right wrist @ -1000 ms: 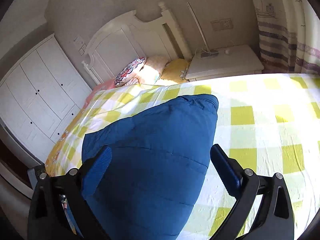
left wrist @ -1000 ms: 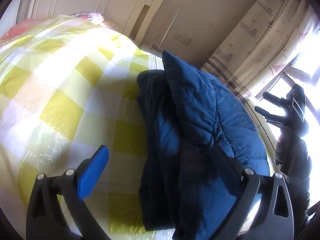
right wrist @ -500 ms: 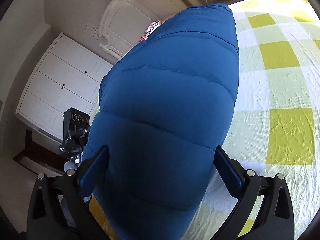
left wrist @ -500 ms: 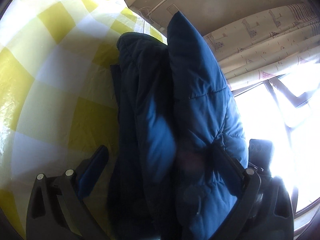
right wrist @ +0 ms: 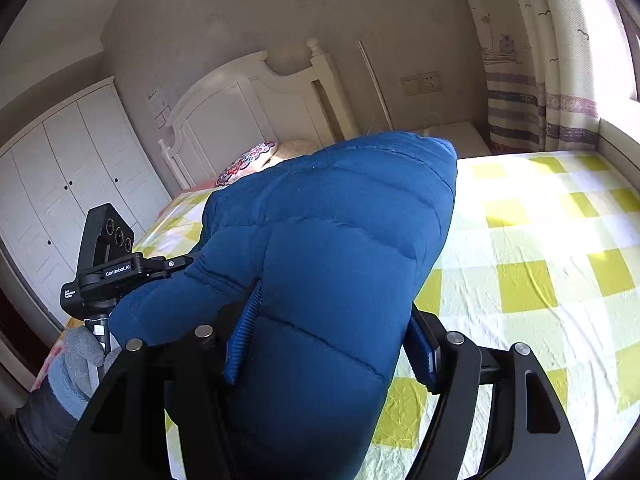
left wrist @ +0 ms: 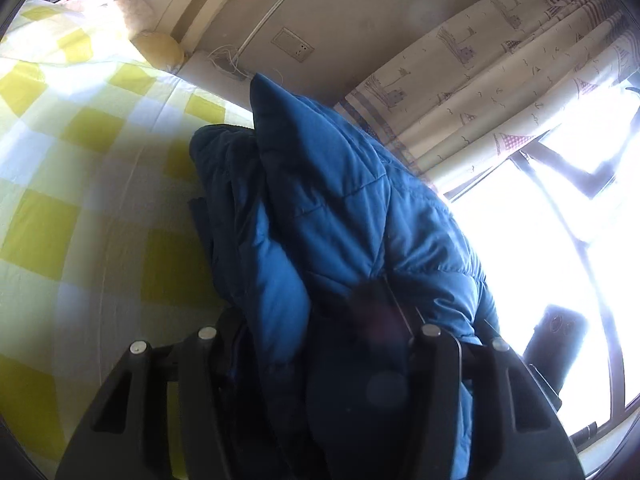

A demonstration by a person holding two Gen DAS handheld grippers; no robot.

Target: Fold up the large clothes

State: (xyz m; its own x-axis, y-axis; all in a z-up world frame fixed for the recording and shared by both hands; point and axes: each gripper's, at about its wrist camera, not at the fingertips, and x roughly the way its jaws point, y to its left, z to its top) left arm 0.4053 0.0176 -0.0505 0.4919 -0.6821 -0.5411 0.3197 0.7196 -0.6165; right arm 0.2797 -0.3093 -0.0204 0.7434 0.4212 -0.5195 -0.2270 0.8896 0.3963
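Note:
A blue puffer jacket (left wrist: 340,208) lies bunched in thick folds on the yellow-and-white checked bed sheet (left wrist: 60,160). My left gripper (left wrist: 320,320) has its jaws closing, and its fingers are sunk in the jacket's near end, with fabric bulging over them. In the right wrist view the jacket (right wrist: 332,216) rises as a quilted hump. My right gripper (right wrist: 334,312) is closing too, its blue pads (right wrist: 244,340) pressed into the jacket's sides. The left gripper's body (right wrist: 108,264) shows at the jacket's far side, held by a gloved hand (right wrist: 76,360).
A white headboard (right wrist: 248,108) and a patterned pillow (right wrist: 248,160) stand at the bed's far end. A white wardrobe (right wrist: 52,176) is at the left. A nightstand (right wrist: 456,136), a curtain (left wrist: 500,80) and a bright window (left wrist: 560,220) border the bed's other side.
Both grippers have pushed in around the jacket and their jaws have narrowed onto it. The left view has swung towards the wall and curtain. The jacket now bulges between the fingers.

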